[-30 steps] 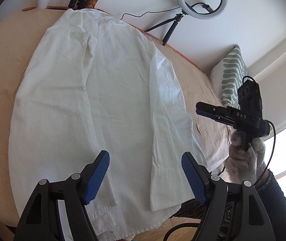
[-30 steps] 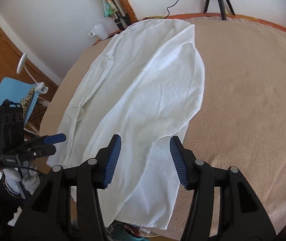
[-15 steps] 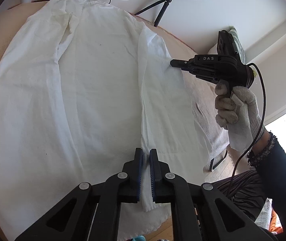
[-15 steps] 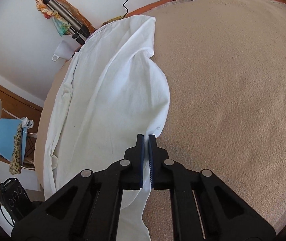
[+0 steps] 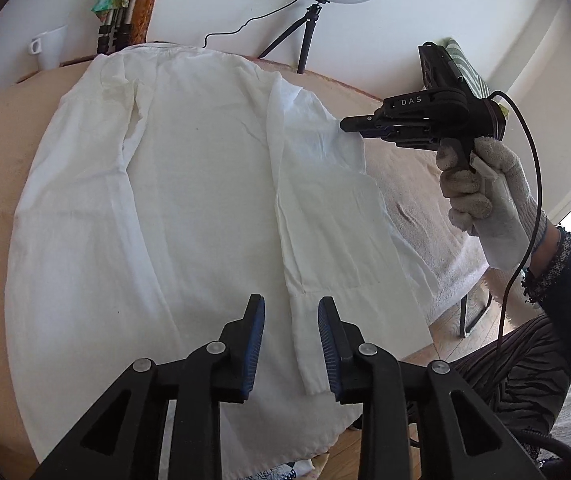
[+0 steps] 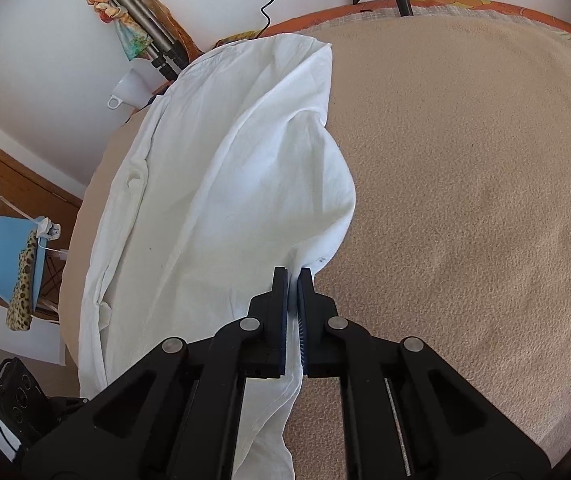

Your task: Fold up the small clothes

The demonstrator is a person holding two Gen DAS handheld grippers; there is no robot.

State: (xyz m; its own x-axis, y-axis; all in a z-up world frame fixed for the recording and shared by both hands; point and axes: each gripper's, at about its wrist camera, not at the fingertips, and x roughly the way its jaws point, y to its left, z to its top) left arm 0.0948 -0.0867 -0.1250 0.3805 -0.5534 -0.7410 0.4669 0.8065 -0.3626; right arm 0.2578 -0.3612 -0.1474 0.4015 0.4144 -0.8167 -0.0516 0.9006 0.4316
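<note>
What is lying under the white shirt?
Under the white shirt lies a beige cover, visible around it. What lies beneath the shirt's middle is hidden by the cloth.

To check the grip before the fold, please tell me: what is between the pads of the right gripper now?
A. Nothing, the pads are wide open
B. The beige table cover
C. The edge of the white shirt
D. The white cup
C: in the right wrist view the right gripper is shut, with the white shirt edge pinched between its pads.
</note>
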